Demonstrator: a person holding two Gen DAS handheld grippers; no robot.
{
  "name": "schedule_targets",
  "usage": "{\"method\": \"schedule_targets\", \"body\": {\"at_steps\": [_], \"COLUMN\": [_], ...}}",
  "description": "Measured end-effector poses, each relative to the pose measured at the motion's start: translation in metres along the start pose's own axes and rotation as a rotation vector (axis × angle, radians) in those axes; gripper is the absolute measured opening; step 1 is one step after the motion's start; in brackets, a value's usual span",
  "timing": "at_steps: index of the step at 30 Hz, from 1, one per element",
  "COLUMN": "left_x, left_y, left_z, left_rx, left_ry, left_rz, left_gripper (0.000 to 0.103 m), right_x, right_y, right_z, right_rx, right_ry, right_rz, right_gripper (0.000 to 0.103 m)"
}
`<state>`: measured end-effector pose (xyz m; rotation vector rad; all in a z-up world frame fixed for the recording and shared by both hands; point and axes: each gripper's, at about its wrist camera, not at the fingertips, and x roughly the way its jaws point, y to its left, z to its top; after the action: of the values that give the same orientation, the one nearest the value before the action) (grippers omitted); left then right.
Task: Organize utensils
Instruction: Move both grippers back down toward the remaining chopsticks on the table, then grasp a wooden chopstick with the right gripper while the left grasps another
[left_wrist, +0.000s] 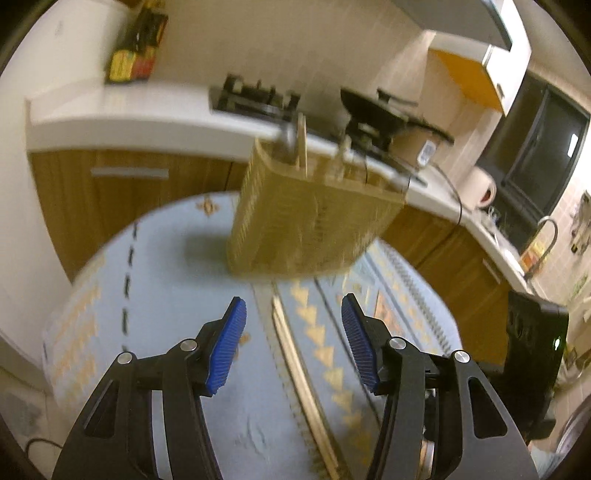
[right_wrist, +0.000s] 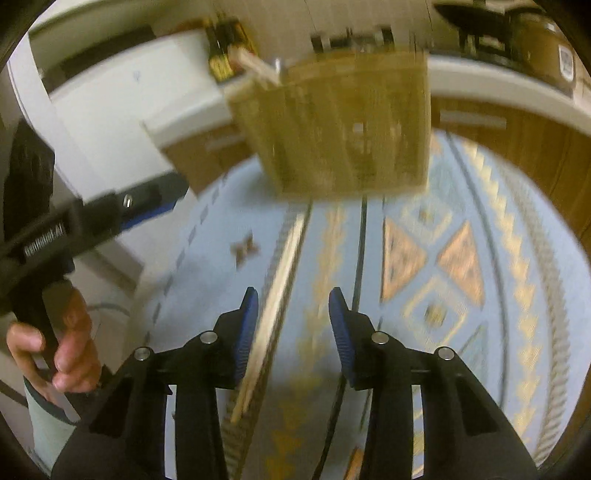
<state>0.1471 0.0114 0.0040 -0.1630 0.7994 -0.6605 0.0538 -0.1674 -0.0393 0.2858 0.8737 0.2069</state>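
A pair of chopsticks (left_wrist: 291, 354) is lying on the blue patterned tablecloth (left_wrist: 177, 295) in front of the woven utensil basket (left_wrist: 310, 221). The left gripper (left_wrist: 291, 343) and the right gripper (right_wrist: 291, 332) are hovering above them, jaws apart, gripping nothing.

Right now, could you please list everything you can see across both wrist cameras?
Utensil holder: one, tan slatted, on the table, utensils standing in it.
Chopsticks: apparently a pair, pale wood, lying on the tablecloth before the holder.
Tablecloth: one, light blue with yellow patterns, covering the round table.
Hob: one, black, on the white counter behind.
Kettle: one, white, on the counter at right.
Left gripper: blue pads, open.
Right gripper: blue pads, open over the chopsticks.
Hand: one, gripping the left gripper's handle.
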Motion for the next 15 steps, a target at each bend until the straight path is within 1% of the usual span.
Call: {"method": "schedule_targets", "body": {"at_steps": [2,4,6,11,15], "left_x": [0.011,0.022,0.031,0.038,0.04], "left_y": [0.002,0.006,0.011,0.016,0.015], "left_z": [-0.011,-0.021,-0.027,-0.036,-0.037], "left_rx": [-0.001,-0.009,-0.029,-0.046,-0.052], "left_ry": [0.046,0.088,0.126,0.149,0.155], "left_rz": [0.005,0.001,-0.013,-0.025,-0.026], "left_gripper": [0.044,0.037,0.035,0.031,0.031], "right_x": [0.01,0.018,0.023,0.028,0.035], "right_y": [0.001,0.005,0.011,0.029,0.042], "right_z": [-0.016,-0.03,-0.039,-0.05,-0.054], "right_rx": [0.009,0.016,0.01,-0.038,-0.089], "right_ry": [0.033,0.059,0.067,0.049,0.03], "right_rz": [0.009,0.015,0.01,-0.019,-0.081], "right_gripper": [0.031,0.031,0.031,0.028,0.027]}}
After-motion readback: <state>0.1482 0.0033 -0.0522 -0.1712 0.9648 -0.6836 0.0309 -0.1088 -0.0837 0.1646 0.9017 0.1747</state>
